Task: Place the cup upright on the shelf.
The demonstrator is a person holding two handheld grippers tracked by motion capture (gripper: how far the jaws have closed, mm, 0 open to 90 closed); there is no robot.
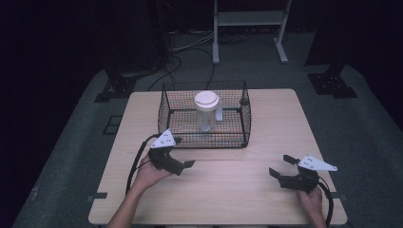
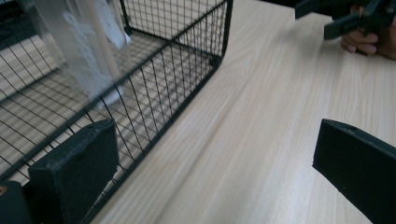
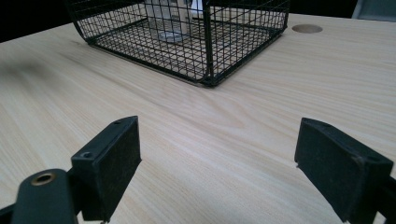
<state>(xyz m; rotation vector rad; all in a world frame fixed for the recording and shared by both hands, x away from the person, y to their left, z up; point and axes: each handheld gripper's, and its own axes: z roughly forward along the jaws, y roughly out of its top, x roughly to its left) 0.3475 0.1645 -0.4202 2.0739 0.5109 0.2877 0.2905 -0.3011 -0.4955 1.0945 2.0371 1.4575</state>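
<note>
A: What is surrounding the scene?

B: A dark room is wrapping around everything, with a grey floor (image 1: 375, 142), black cables trailing across it, and a pale metal frame (image 1: 249, 19) standing at the back. In the middle, a light wooden worktop (image 1: 266, 118) is carrying all the rest.

A: And what is sitting on it?

B: A black wire basket (image 1: 166, 111) is standing on the far half, open at the top. Inside it, a clear jar (image 1: 206, 114) with a white lid is standing upright near the middle of the basket floor, with a small white tag hanging at its side.

A: Where is the left gripper (image 1: 183, 154) hovering?

B: It is sitting in the person's left hand (image 1: 149, 173), just beside the basket's near left corner. In the left gripper view its jaws are standing wide apart with nothing between them, one jaw close against the mesh wall, and the jar is showing blurred through the wire (image 2: 187, 70).

A: And the right gripper (image 1: 280, 165)?

B: It is resting in the right hand (image 1: 311, 199) near the worktop's near right edge, well apart from the basket. Its jaws are also spreading wide and gripping nothing, pointing across bare wood toward the basket (image 3: 205, 42), with the jar (image 3: 170, 18) showing behind the mesh. A small round hole (image 3: 307, 28) is showing in the worktop beyond the basket's corner.
</note>
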